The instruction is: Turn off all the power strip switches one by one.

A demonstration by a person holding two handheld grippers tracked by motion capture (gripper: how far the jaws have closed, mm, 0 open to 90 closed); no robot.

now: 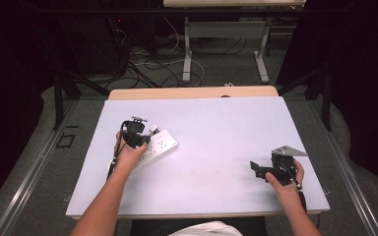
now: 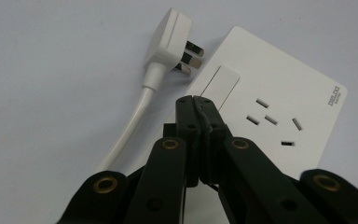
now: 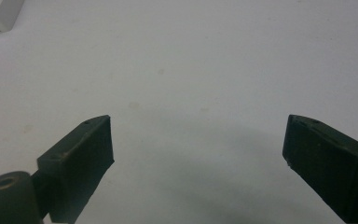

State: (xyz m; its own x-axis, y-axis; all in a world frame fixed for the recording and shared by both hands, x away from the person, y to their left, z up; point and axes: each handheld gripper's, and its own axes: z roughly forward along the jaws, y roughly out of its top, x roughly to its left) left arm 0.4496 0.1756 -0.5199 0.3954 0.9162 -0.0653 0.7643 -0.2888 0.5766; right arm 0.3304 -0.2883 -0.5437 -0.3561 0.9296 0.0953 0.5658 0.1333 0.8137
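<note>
Left gripper pinched shut over a white power strip; right gripper spread wide near the table's right edge.

In the high view the left gripper (image 1: 137, 139) sits over the white power strip (image 1: 160, 146), which lies at an angle in the left half of the table (image 1: 216, 123), nearer the left edge than the middle. In the left gripper view its jaws are clenched together with nothing between them, tips over the strip's rocker switch (image 2: 220, 86). The white plug (image 2: 172, 42) lies loose on the table just beside the strip, prongs pointing at the strip's edge, its cord (image 2: 130, 130) trailing toward the gripper. The right gripper (image 3: 198, 163) rests low near the right edge, well apart from the strip, jaws released and wide over bare table.
</note>
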